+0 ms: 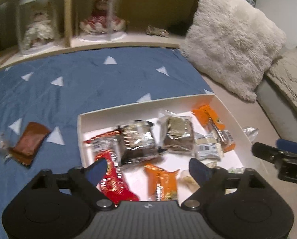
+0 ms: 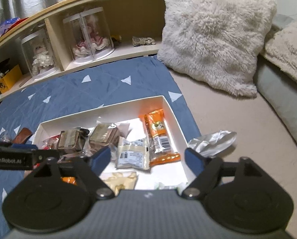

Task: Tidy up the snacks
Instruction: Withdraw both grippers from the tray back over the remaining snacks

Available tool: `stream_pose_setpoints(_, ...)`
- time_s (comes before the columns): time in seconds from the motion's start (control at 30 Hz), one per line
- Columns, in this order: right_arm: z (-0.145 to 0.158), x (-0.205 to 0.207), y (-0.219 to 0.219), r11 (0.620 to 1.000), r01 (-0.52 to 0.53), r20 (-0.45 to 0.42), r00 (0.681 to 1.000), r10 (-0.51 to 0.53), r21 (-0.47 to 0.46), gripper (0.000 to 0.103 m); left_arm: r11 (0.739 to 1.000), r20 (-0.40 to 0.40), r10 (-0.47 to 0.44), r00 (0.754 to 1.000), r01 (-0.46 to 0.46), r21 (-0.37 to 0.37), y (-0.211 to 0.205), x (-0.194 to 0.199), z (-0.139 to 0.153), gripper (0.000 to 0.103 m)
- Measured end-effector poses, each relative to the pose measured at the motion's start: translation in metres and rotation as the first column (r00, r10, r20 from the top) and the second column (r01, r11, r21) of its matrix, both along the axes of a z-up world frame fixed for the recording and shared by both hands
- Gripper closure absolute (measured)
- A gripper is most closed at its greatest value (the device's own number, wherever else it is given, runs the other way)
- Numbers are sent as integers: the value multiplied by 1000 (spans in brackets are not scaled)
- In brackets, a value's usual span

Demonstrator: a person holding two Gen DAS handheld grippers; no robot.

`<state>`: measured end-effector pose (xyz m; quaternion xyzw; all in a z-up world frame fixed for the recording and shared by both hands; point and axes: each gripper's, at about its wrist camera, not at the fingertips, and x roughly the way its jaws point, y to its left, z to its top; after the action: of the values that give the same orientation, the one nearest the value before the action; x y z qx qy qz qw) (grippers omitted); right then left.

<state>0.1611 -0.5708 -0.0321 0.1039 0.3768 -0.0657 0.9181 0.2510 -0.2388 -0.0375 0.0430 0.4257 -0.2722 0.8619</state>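
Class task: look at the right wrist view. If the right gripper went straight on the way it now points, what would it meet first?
Probably the pale packet with the white label, which lies in the white box between the open jaws of the right gripper. Depth is unclear, so the orange packet beside it could come first.

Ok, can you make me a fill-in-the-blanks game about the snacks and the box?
1. Most of the snacks lie inside a ____ box.
2. The brown packet lies outside the box on the ____ blanket with pale triangles.
3. Beside the box's right wall lies a crumpled ____ wrapper.
4. The left gripper and the right gripper both stand ____, with nothing held.

Missing words: white; blue; silver; open
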Motion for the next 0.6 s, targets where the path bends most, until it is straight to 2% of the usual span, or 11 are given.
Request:
stream_pose_setpoints(0.07, 4, -3, 3, 1000, -4, 4, 1000, 4, -9, 7, 1000, 3, 12, 1000, -12, 5, 8, -1, 1, 10)
stream_pose_setpoints(0.13, 7, -5, 7, 1000, -6, 7, 1000, 6, -18, 2, 999, 10, 31, 999, -31, 7, 17, -3, 3, 0)
stream_pose_setpoints(0.47, 14, -5, 30, 997, -55, 2, 999, 55, -48, 1, 994, 43, 112, 993, -112, 6, 61, -8, 9, 0)
stream_pose_setpoints(0.6, 14, -1, 40, 998, -55, 3, 998, 55, -32, 1, 989, 40, 146, 989, -146, 10, 81, -6, 9, 0)
